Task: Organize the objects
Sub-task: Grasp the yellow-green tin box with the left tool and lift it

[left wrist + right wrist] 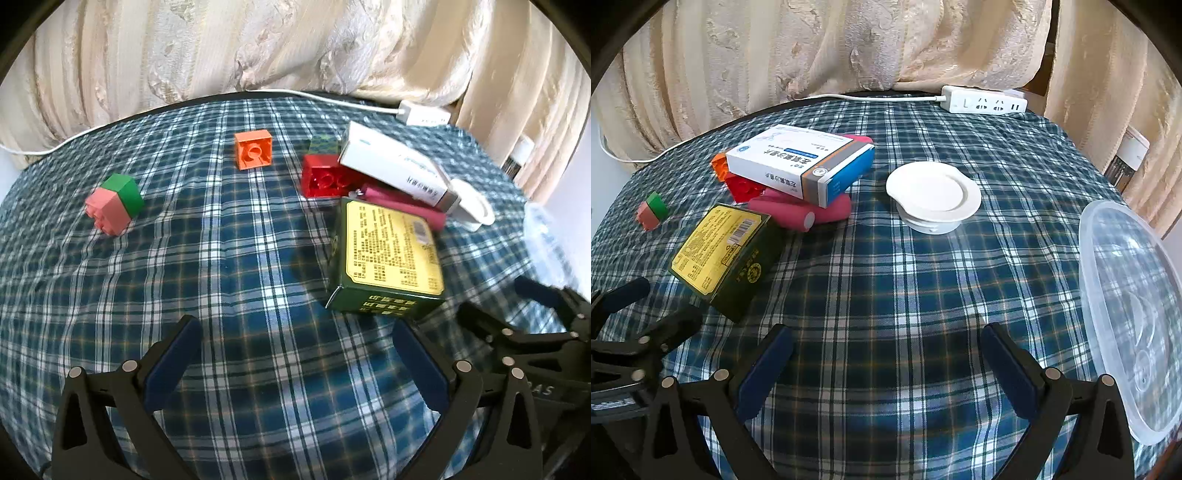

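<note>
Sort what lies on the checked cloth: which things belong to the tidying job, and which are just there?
To tidy: white box, green box, pink roll, red brick, orange brick, pink-green brick, clear tub.
Just there: power strip, curtain, white dish.

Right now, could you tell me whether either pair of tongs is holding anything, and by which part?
Nothing is held. The left tongs and the right tongs both stand wide open over bare plaid cloth, with no object between their fingers.
</note>
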`<state>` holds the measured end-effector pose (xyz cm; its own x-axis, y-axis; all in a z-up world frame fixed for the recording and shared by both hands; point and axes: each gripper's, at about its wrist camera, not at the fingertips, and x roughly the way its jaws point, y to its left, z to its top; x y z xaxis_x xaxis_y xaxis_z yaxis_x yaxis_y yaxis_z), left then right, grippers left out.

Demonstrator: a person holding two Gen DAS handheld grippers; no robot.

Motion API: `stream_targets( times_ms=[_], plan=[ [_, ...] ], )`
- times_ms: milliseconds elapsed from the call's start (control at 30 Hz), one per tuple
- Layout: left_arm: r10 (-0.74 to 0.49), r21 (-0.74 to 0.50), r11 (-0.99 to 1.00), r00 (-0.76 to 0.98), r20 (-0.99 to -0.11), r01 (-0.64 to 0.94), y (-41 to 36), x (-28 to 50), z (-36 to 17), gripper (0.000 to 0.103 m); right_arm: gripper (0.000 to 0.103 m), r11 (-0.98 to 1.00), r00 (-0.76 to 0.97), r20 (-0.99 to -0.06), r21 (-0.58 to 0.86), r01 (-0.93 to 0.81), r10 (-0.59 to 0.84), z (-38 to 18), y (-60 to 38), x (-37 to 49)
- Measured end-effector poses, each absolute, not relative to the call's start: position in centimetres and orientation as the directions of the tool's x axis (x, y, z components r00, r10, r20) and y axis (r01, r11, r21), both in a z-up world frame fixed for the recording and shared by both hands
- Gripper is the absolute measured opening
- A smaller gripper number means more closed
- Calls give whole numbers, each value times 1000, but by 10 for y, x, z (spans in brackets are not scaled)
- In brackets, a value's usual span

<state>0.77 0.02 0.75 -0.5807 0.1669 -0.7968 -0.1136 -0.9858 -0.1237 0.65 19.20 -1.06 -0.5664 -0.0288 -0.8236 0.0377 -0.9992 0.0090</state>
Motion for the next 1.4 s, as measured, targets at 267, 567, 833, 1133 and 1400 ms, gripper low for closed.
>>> stream_targets(
  times_ms=[267,567,833,1133,1400],
  plan=[
    [160,-98,-986,-633,-758,-132,13,17,29,103,103,-999,-617,-785,37,37,-52,2,204,17],
    [167,-71,-982,-633,-756,-175,40,6,37,103,103,-1000,-677,-735,25,13,-27,20,224,28],
    [149,-47,-983,-615,-775,-179,56,-8,26,103,103,-999,-709,-704,51,8,-41,28,234,31],
    [157,-59,-982,-596,-788,-180,51,-19,17,83,103,-992,-691,-717,129,-1,-93,27,241,17],
    [169,-76,-982,-616,-770,-175,44,-16,23,70,103,-998,-712,-700,55,29,-60,35,232,-5]
  ],
)
